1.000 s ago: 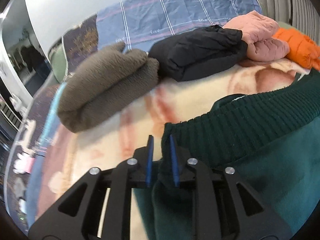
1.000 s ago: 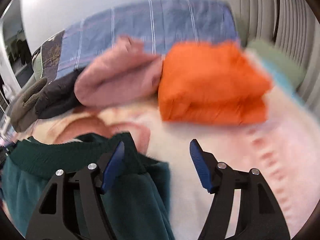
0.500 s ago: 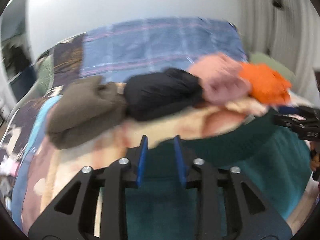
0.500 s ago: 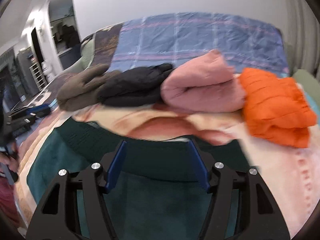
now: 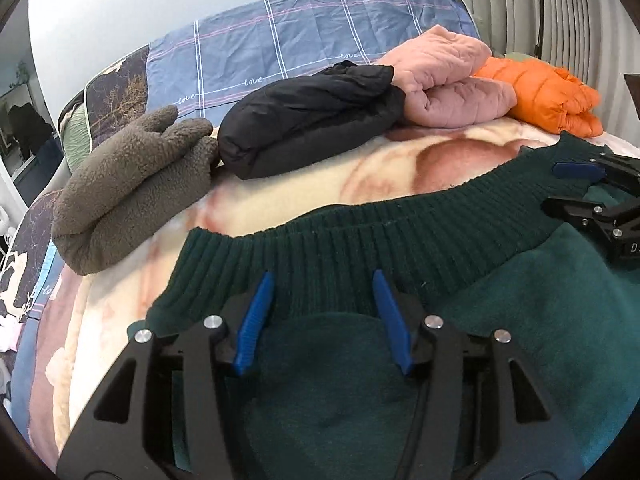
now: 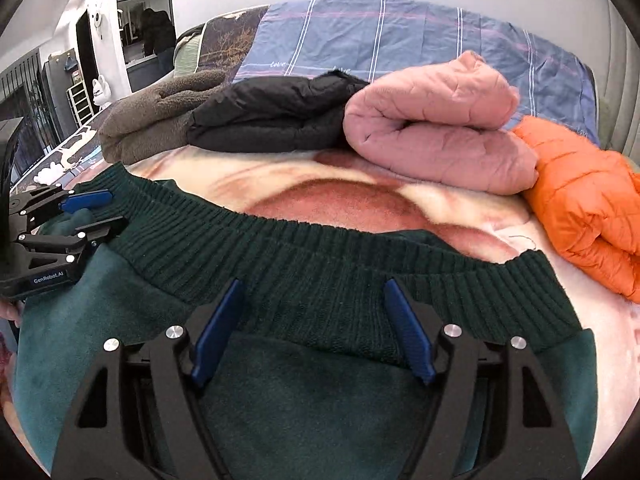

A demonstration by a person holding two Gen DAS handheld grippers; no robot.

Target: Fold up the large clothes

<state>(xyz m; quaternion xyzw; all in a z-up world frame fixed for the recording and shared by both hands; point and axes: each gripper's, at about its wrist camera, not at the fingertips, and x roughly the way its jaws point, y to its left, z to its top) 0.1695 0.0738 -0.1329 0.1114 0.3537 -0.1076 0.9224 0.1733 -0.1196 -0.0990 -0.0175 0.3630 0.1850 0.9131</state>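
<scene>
We see a dark green sweater [image 5: 500, 320] spread flat on a cream and pink blanket [image 5: 360, 176] that covers the bed, its ribbed hem [image 6: 320, 256] running across both views and lying nearest the row of folded clothes. Our left gripper [image 5: 322, 300] hangs over the left part of that hem, its blue pads [image 5: 256, 316] apart and its jaws opening; the knit lies under the gap between them, but the pads do not press on it. Our right gripper [image 6: 314, 312] sits over the right part of the hem, its jaws wider and also opening, with fabric beneath them and nothing pinched. Each tool shows at the edge of the other's view, both low over the sweater's upper corners. Beyond the hem four folded garments lie side by side along the blanket's far edge: a brown fleece [image 5: 132, 196], a black puffer jacket [image 5: 312, 124] touching it, a pink quilted jacket [image 6: 436, 128] resting against the black one, and an orange puffer jacket [image 6: 588, 208] just beside the pink. Behind them lies a blue checked sheet [image 5: 312, 40].
</scene>
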